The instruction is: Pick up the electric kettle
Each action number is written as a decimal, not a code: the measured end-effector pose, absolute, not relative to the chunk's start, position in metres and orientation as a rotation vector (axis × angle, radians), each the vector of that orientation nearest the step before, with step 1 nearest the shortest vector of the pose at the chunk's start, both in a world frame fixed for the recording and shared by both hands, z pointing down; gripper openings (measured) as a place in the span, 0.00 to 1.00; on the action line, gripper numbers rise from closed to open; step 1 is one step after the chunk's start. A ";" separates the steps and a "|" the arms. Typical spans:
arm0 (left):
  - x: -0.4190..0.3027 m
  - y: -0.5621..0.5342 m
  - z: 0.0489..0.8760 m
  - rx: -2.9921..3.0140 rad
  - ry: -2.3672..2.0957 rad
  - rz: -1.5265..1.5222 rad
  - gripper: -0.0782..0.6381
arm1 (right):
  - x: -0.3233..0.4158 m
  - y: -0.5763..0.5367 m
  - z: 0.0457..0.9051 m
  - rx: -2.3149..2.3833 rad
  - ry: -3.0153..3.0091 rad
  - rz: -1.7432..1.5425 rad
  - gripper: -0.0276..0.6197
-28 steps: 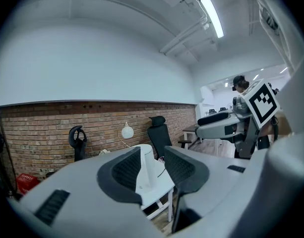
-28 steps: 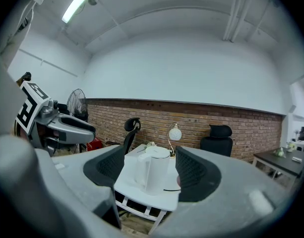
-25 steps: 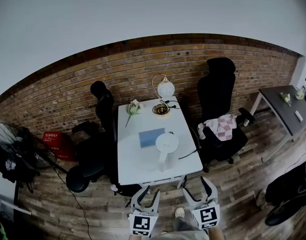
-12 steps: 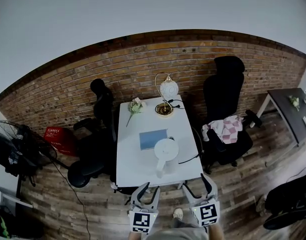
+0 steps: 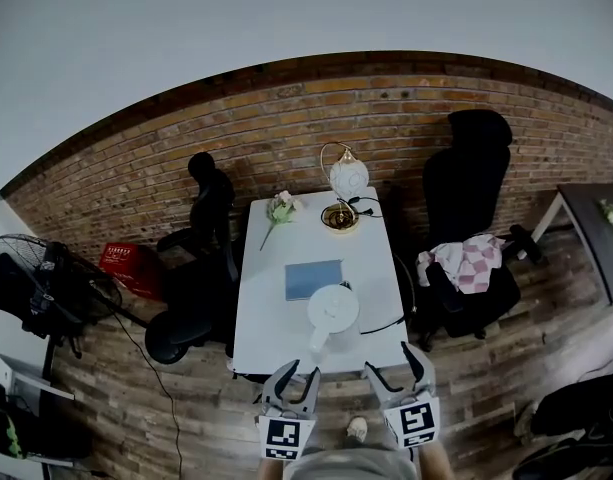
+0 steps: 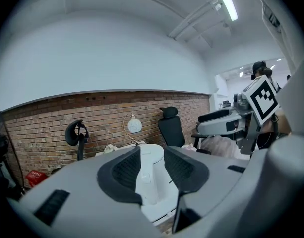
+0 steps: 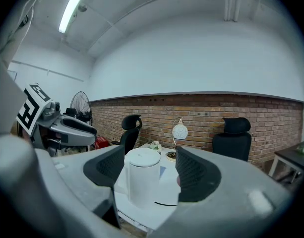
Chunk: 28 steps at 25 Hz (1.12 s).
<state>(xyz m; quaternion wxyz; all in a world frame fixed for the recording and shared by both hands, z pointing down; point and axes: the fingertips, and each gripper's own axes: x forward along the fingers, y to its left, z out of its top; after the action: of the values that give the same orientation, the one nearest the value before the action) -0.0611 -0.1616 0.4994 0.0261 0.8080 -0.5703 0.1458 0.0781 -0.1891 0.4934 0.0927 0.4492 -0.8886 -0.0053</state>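
Both grippers are now carried closer to the white table (image 5: 271, 288) than a second ago, and its near edge is met just above their tips. The left gripper (image 5: 294, 376) is held with its jaws only narrowly apart, nothing clamped. The right gripper (image 5: 393, 365) is kept wider, also empty. The white electric kettle (image 5: 332, 309) is seen upright near the table's front edge, just beside a blue notebook (image 5: 313, 278), and is touched by neither claw.
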 end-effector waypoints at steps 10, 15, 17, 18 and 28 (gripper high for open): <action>-0.054 -0.187 0.514 2.437 -1.776 0.512 0.31 | 0.089 -0.215 0.506 1.293 -2.651 0.022 0.54; -0.053 -0.192 0.527 2.402 -1.763 0.545 0.33 | 0.089 -0.220 0.520 1.256 -2.637 0.064 0.54; -0.055 -0.196 0.531 2.393 -1.754 0.564 0.34 | 0.086 -0.223 0.522 1.241 -2.634 0.077 0.54; -0.055 -0.198 0.533 2.390 -1.747 0.574 0.35 | 0.085 -0.225 0.524 1.234 -2.634 0.083 0.54; -0.065 -0.218 0.573 2.385 -1.620 0.608 0.39 | 0.057 -0.231 0.555 1.199 -2.576 0.122 0.54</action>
<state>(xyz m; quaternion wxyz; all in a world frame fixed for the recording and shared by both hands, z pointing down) -0.0648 -0.2181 0.5730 0.0972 0.8056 -0.5472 0.2053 0.0573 -0.2311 0.5550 0.1484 0.4169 -0.8957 0.0426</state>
